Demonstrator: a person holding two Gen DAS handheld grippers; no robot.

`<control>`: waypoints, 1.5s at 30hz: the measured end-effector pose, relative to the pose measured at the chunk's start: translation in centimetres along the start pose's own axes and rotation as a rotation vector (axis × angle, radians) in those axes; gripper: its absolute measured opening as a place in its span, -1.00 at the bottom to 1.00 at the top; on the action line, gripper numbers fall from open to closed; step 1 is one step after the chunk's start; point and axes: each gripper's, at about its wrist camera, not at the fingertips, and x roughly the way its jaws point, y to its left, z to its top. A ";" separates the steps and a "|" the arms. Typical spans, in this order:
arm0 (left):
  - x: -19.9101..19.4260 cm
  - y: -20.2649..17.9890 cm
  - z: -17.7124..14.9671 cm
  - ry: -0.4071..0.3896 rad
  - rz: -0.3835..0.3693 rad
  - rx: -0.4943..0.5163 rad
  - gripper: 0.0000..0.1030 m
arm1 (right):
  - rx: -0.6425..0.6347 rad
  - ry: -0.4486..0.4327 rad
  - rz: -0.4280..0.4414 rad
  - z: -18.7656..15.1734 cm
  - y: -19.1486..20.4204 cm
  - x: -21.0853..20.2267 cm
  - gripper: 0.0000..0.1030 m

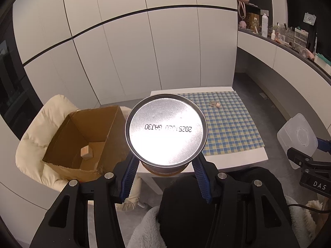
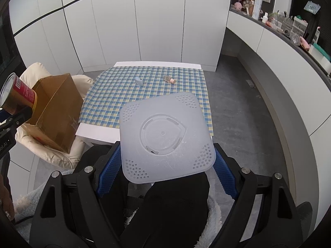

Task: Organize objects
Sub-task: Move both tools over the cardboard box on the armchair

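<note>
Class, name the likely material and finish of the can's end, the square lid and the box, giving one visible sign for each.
Can: probably metal, brushed and shiny; its end glares and bears stamped code.
Square lid: likely translucent frosted plastic; moulded ring and perforated corners.
Box: corrugated cardboard, matte brown; torn, ragged rim.

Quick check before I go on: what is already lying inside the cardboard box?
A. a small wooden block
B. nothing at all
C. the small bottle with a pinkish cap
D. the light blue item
A: the left wrist view looks into the open cardboard box and shows a small wooden block on its floor, while the light blue item and the small bottle lie on the checked cloth.
</note>
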 end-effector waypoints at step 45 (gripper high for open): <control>1.3 7.3 -3.0 0.083 0.160 -0.166 0.03 | -0.196 0.035 0.160 0.8 9.1 4.1 0.62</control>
